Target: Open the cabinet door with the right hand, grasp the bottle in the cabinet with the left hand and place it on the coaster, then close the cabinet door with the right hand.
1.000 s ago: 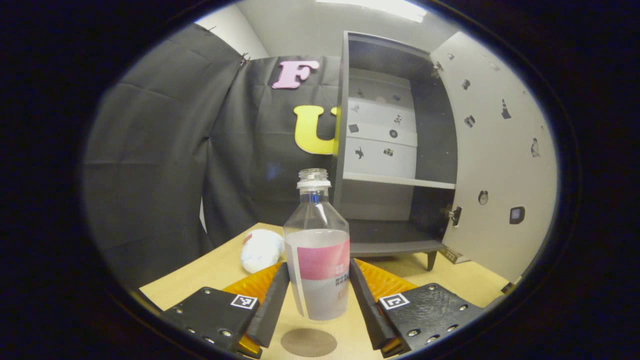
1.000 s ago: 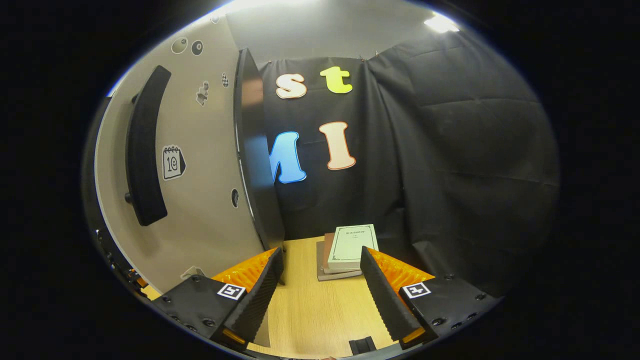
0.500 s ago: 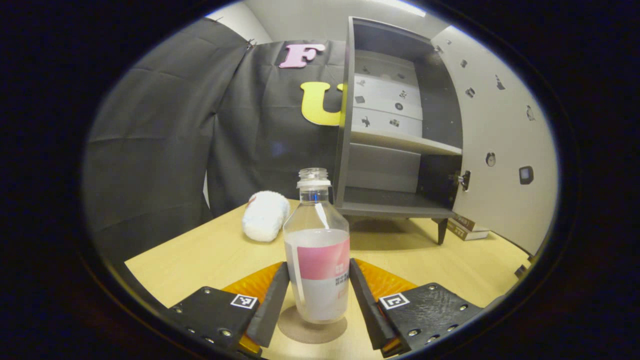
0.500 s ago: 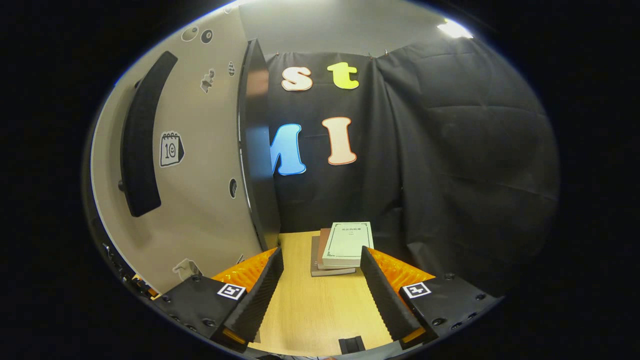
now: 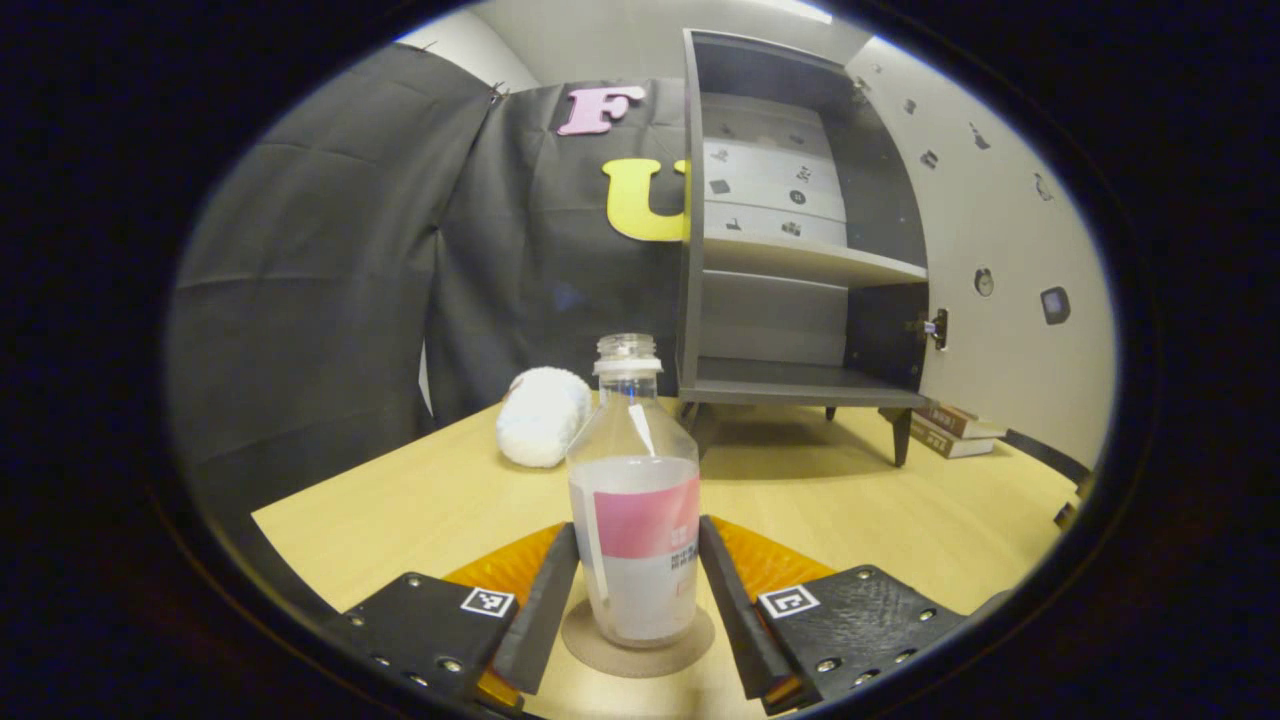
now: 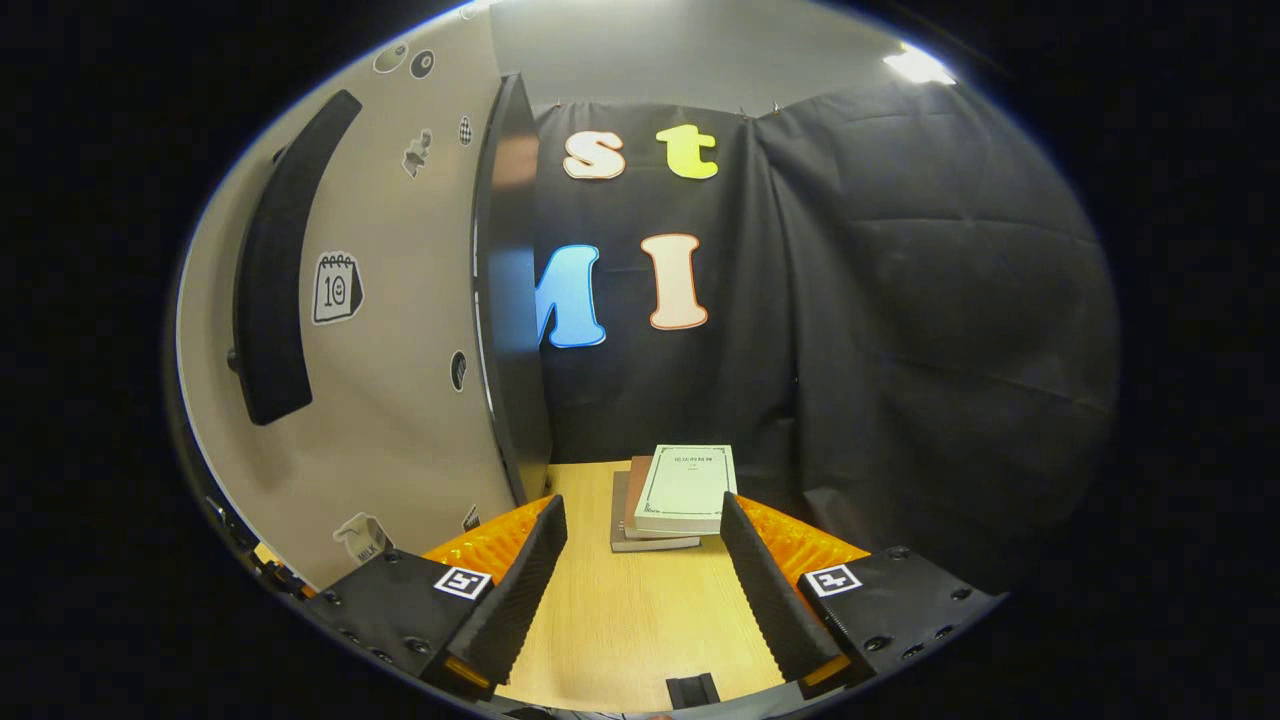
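In the left gripper view a clear capless bottle (image 5: 634, 520) with a pink label stands upright on the round brown coaster (image 5: 640, 636), and my left gripper (image 5: 636, 600) is shut on its lower body. Behind it the dark cabinet (image 5: 790, 240) stands with its shelves bare and its pale door (image 5: 1000, 270) swung wide to the right. In the right gripper view my right gripper (image 6: 640, 590) hangs open over the wooden table with nothing between its fingers. The door's outer face (image 6: 380, 330) with its long black handle (image 6: 280, 270) rises just to its left.
A white fluffy object (image 5: 542, 414) lies on the table left of the cabinet. A stack of books (image 6: 672, 494) sits ahead of my right gripper by the black cloth wall; the books (image 5: 952, 426) also peek out under the door in the left gripper view.
My left gripper has come down with the bottle, which hung above the coaster and now rests on it. The right gripper has drifted slightly, still open beside the door.
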`<state>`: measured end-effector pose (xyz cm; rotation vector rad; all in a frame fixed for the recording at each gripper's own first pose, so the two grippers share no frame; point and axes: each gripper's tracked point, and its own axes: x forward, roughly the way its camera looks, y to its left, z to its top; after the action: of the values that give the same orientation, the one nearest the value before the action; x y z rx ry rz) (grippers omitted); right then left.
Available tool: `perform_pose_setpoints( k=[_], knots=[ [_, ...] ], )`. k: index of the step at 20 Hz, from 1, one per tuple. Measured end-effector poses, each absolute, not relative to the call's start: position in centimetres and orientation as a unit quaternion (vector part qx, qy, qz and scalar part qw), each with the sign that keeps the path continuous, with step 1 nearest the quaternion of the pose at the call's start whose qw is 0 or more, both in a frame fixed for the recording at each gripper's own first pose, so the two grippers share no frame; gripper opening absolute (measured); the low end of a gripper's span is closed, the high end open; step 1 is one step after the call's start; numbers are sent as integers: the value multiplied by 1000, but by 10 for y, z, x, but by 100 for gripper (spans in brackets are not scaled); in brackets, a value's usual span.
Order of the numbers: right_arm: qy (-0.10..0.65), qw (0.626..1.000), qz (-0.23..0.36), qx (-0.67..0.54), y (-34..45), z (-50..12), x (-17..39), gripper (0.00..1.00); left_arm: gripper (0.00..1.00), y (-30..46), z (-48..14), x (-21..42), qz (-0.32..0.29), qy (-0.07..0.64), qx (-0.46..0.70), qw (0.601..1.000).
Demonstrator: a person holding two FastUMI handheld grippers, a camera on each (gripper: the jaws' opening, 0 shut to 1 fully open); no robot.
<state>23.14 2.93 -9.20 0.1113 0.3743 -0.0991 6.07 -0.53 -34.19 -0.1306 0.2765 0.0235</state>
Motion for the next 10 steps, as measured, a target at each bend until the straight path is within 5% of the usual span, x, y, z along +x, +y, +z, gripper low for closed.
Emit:
perform_pose_setpoints(
  k=[10],
  knots=[
    [180, 980, -51, 74, 26, -92, 230, 98, 77, -13, -324, 50, 12, 164, -35, 986]
  ],
)
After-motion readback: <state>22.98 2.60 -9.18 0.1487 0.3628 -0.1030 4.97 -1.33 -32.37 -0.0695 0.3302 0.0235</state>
